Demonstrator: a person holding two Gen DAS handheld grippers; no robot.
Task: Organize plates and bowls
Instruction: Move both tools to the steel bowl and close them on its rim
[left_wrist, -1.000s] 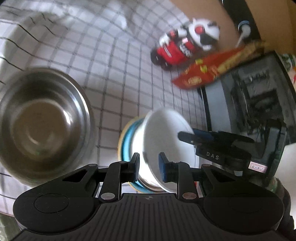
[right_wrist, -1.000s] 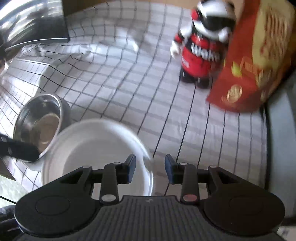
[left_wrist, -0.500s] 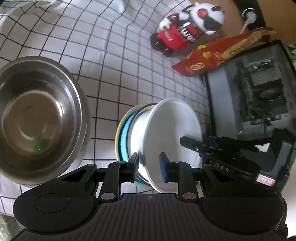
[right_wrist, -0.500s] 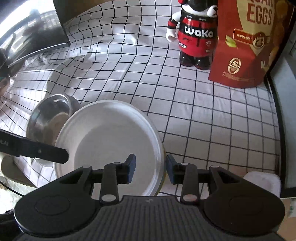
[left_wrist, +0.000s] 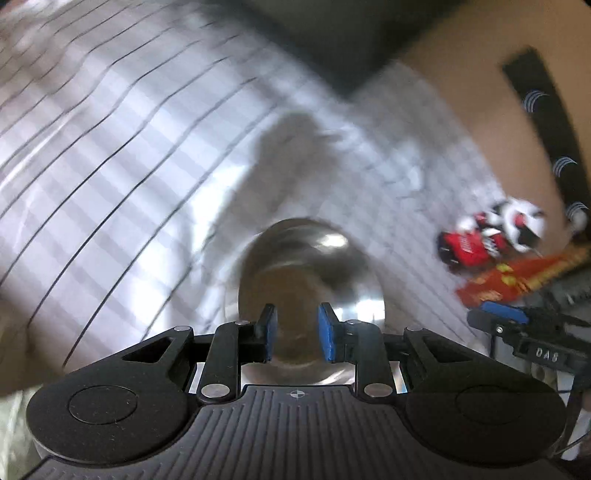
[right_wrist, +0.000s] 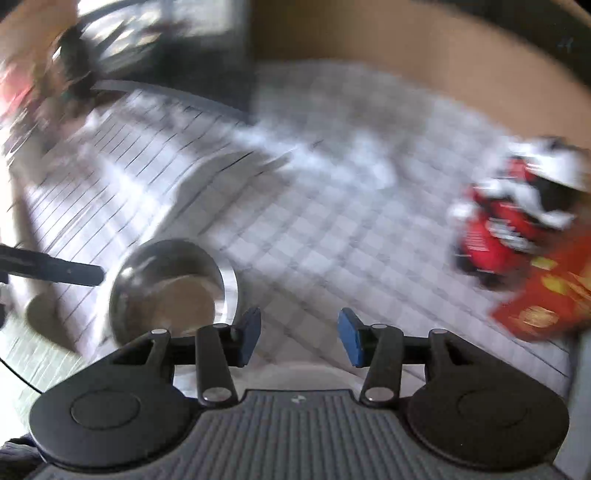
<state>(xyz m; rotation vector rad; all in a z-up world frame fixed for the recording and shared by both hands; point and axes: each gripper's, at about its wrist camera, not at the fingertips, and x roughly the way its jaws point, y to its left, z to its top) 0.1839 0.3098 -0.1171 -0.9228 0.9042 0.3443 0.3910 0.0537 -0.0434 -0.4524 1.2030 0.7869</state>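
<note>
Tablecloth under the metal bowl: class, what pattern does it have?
A white tablecloth with a black grid of lines, clearest in the left wrist view.

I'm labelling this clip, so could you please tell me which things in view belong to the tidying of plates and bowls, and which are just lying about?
Job:
steel bowl
left gripper
right gripper

Lying about:
toy figure
red snack bag
checked cloth

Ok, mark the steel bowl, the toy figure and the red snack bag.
steel bowl (right_wrist: 166, 291), right wrist view, inner base.
toy figure (right_wrist: 495, 236), right wrist view, red torso.
red snack bag (left_wrist: 517, 277), left wrist view, front face.
</note>
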